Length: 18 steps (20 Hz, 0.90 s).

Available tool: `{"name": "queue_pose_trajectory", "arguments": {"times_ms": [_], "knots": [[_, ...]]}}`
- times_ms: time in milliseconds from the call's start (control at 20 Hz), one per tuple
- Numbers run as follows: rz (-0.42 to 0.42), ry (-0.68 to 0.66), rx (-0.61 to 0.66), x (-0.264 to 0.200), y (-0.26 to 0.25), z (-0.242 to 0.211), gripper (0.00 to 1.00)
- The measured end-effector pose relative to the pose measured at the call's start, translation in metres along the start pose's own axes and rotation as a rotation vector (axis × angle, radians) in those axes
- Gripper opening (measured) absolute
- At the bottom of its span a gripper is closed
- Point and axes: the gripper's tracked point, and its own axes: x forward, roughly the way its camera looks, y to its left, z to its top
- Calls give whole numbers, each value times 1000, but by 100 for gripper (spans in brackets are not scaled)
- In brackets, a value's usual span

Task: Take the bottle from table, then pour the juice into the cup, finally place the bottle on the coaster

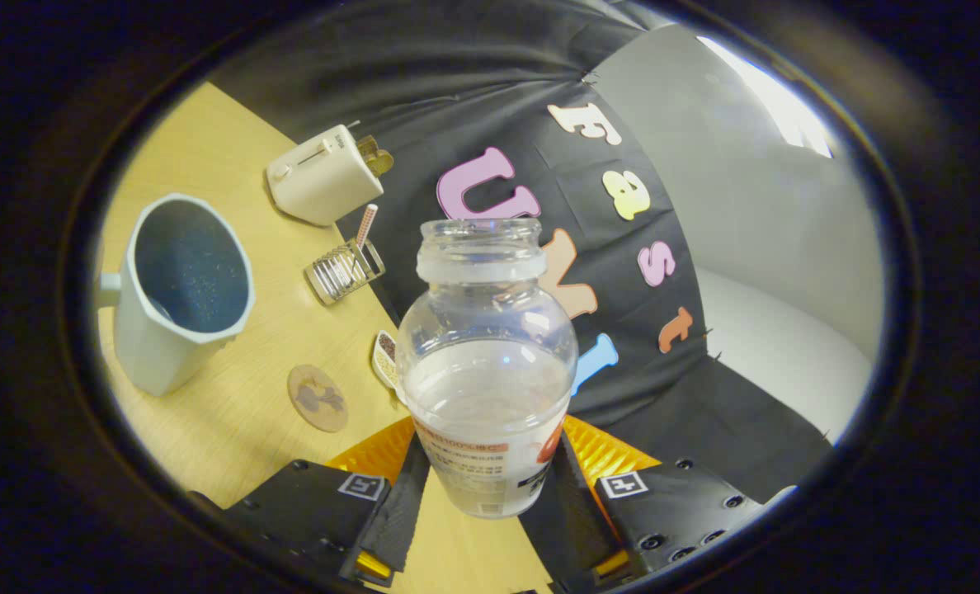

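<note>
A clear plastic bottle (485, 363) with no cap and a printed label sits between my fingers, and my gripper (485, 487) is shut on its lower body. It holds clear liquid to about half its height, and the whole view is tilted. A pale cup (178, 289) with a dark inside and a handle stands on the wooden table (234, 429), off to the left beyond the fingers. A round brown coaster (318, 398) lies flat on the table between the cup and the bottle.
A cream toaster (323, 175) stands at the table's far side by the black cloth wall. A small wire rack (344, 268) with a straw-like stick sits between the toaster and the bottle. A small patterned card (385, 357) peeks out just left of the bottle.
</note>
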Motion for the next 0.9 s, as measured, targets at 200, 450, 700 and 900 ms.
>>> {"name": "queue_pose_trajectory", "arguments": {"times_ms": [200, 450, 700, 900], "knots": [[-15, -31, -70, -4, 2, 9, 79], [-75, -70, -207, -5, -1, 15, 79], [-118, -109, -303, -8, 0, 22, 79], [-156, -131, -373, -14, -6, 28, 79]]}}
